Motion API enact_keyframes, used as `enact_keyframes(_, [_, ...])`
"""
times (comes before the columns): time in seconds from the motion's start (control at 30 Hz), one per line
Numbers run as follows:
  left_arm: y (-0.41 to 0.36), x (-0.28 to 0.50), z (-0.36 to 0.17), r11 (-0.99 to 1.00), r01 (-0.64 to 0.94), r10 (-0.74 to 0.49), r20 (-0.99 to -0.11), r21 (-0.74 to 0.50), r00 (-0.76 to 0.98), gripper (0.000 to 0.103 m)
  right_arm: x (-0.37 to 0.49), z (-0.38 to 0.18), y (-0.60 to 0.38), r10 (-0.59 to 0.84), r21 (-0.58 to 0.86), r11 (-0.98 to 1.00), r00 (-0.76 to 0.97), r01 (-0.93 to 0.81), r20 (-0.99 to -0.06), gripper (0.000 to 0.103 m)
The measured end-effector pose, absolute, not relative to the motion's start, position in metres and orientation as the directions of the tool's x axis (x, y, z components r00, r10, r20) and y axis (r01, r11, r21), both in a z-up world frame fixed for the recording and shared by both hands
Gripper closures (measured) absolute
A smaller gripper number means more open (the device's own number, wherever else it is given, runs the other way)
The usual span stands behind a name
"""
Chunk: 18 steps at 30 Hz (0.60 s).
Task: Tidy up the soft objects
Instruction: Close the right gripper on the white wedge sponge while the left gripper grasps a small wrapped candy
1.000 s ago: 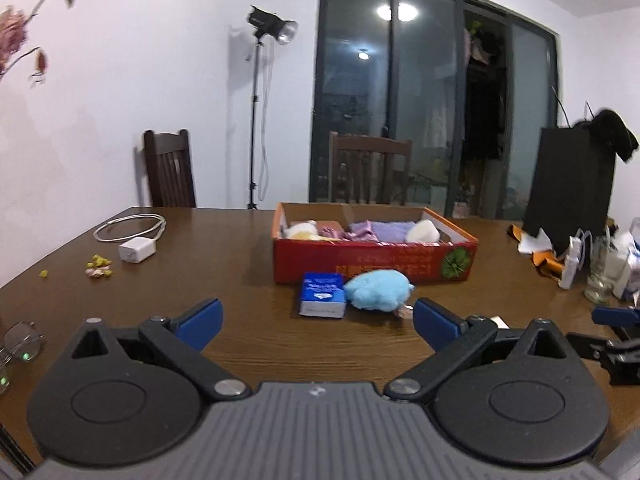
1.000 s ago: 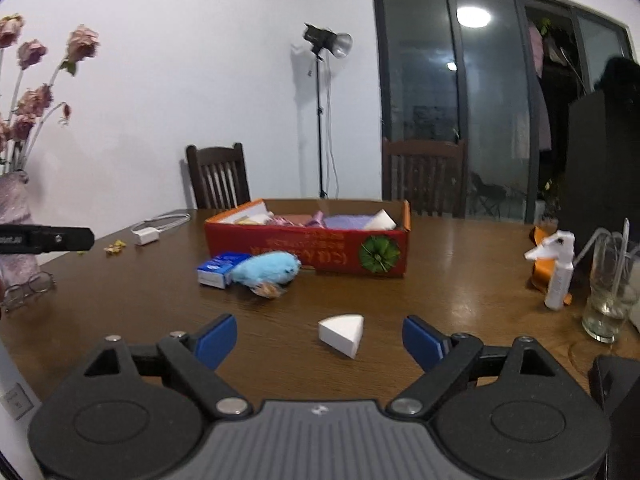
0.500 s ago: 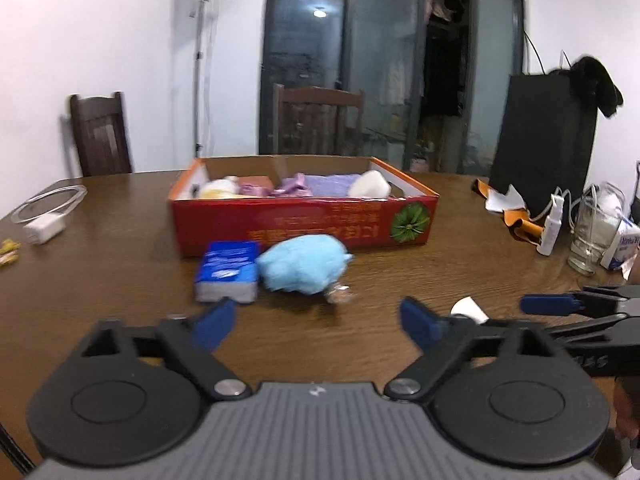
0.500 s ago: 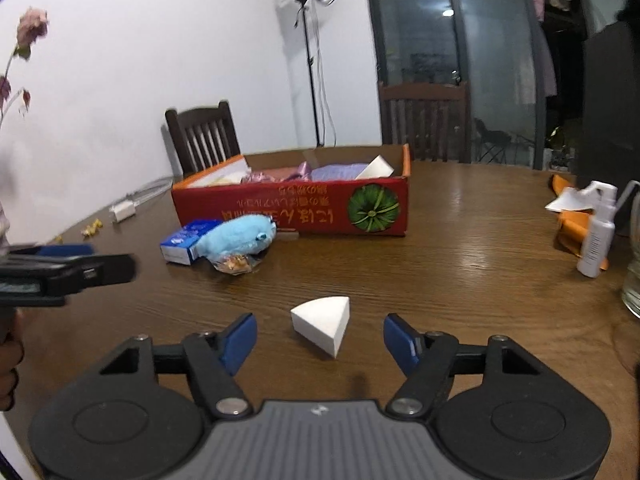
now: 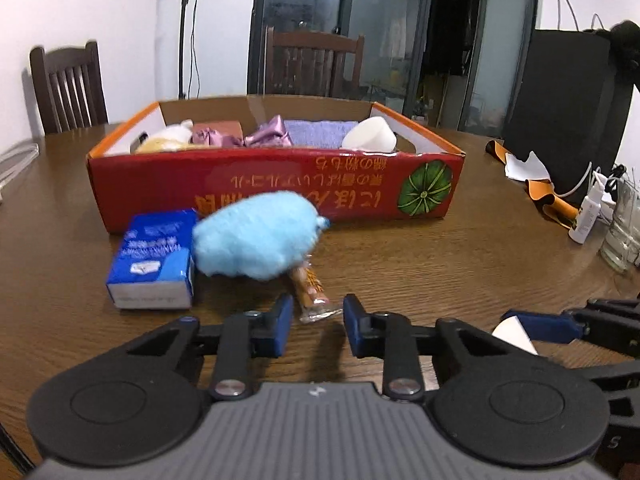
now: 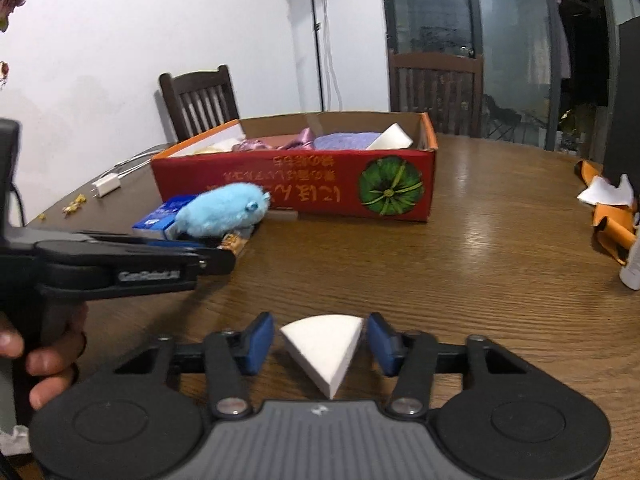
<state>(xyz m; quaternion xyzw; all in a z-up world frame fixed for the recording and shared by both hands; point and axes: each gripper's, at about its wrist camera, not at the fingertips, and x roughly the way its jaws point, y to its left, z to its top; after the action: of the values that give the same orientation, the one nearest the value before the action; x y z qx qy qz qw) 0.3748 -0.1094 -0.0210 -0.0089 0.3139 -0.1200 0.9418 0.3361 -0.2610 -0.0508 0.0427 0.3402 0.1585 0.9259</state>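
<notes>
Since the sponge wedge looks light and squishy, right gripper, spread either side, should pinch its flat sides gently; left gripper sits half-open near the plush.

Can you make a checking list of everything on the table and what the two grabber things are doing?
Surface: brown wooden table, glossy.
Job's things: white foam wedge on the table; blue plush beside the tissue pack; red box holding soft items.
Clutter: snack wrapper, spray bottle, glass.
Grippers: right gripper open around the wedge, not touching; left gripper open near the wrapper.
Cables: charger with cord.
Surroundings: chairs, light stand, dark glass doors.
</notes>
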Motion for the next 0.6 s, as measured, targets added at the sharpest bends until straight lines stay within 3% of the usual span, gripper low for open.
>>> enact_keyframes(0.27, [-0.112,0.356,-0.013,0.966,0.255,-0.237,-0.581,-0.053,0.779,0.082,0.327,-0.05,-0.264,0.326,0.198,0.945,0.72,-0.259,-0.613,0.068])
enact_keyframes(0.47, [-0.096,0.29,-0.004,0.931,0.346,-0.34,-0.608,-0.113,0.717,0.082,0.297,-0.045,-0.263,0.334,0.191,0.942,0.719,-0.276,-0.609,0.068])
enact_keyframes(0.6, [-0.078,0.257,-0.004,0.928,0.341,-0.359,-0.604,-0.149,0.712,0.077,0.275,-0.042,-0.263,0.355,0.202,0.934,0.71,-0.294,-0.609,0.068])
